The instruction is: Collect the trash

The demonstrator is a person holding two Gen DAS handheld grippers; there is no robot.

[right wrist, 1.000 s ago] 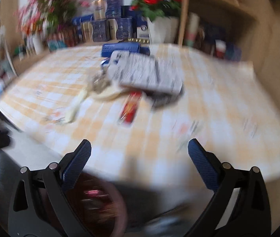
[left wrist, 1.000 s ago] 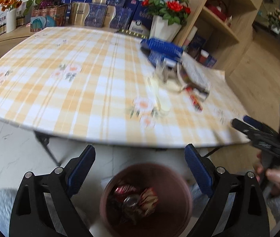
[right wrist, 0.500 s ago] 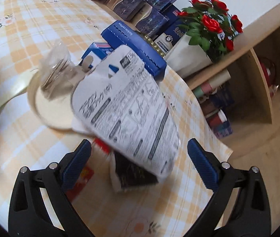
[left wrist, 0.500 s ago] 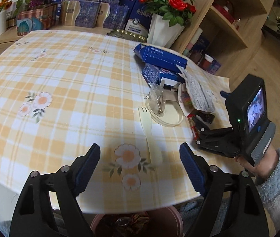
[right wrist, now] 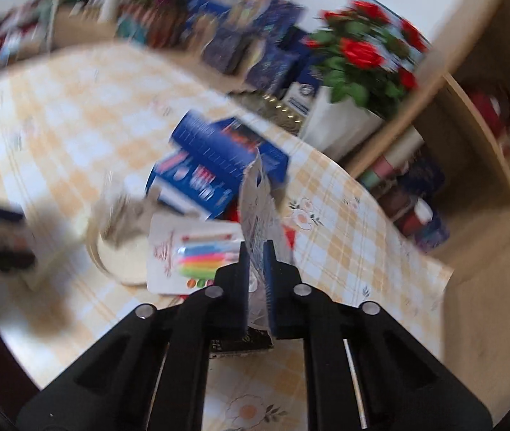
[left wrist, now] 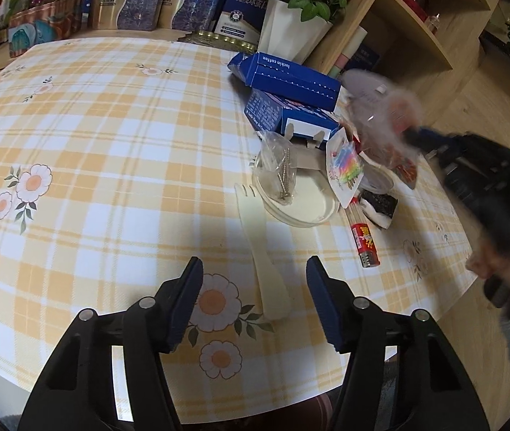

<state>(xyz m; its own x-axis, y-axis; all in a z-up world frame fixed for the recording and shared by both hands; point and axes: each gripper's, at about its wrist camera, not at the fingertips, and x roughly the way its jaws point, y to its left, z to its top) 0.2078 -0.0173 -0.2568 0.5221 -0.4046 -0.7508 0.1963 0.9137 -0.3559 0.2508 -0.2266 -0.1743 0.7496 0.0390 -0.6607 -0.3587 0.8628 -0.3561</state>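
Observation:
My right gripper [right wrist: 256, 259] is shut on a printed plastic wrapper [right wrist: 257, 203] and holds it up above the trash pile; the wrapper shows blurred in the left wrist view [left wrist: 380, 122]. My left gripper [left wrist: 254, 287] is open and empty, low over the table, with a cream plastic fork [left wrist: 260, 248] between its fingers. The pile holds a cream lid [left wrist: 299, 203] with a clear bag of screws [left wrist: 280, 168], a candle card [left wrist: 344, 165], a red stick wrapper [left wrist: 364, 239] and a dark wrapper [left wrist: 380, 206].
The table has a yellow checked cloth [left wrist: 111, 143]. Blue boxes [left wrist: 290, 75] lie behind the pile. A white pot of red roses [left wrist: 290, 32] and gift boxes [left wrist: 139, 7] stand at the back. A wooden shelf [left wrist: 416, 36] is at the right.
My right gripper has shut on the printed wrapper and lifted it off the pile. My left gripper has moved forward over the table to the fork; the bin has dropped out of view.

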